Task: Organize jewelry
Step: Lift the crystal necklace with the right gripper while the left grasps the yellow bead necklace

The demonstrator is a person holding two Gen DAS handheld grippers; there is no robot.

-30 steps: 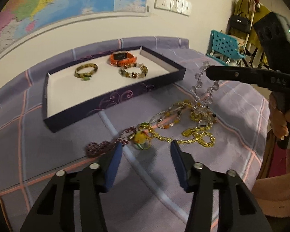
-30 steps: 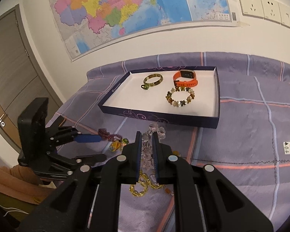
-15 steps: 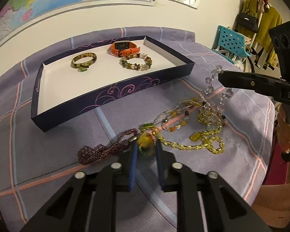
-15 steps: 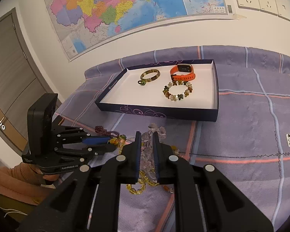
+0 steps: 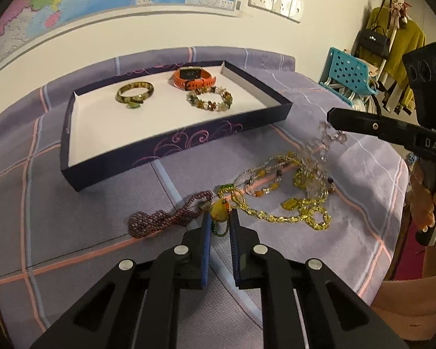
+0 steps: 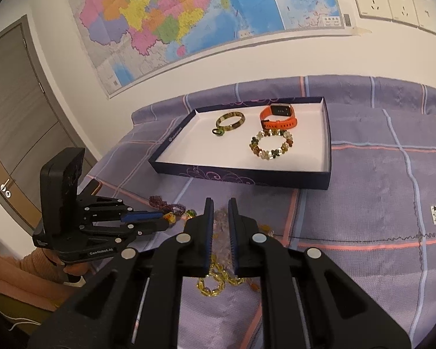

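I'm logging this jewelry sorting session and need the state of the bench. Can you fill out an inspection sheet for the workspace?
Surface: purple checked cloth, smooth.
Job's things: dark tray holds a green bangle, orange watch and beaded bracelet; a tangle of yellow bead chain, clear bead strand and maroon bead strand lies on the cloth in front of it.
Clutter: nothing seen.
Grippers: left gripper shut on a yellow pendant; right gripper shut on the clear bead strand, lifting its end.
Cables: nothing seen.
Surroundings: wall map, wall sockets, door, teal basket.
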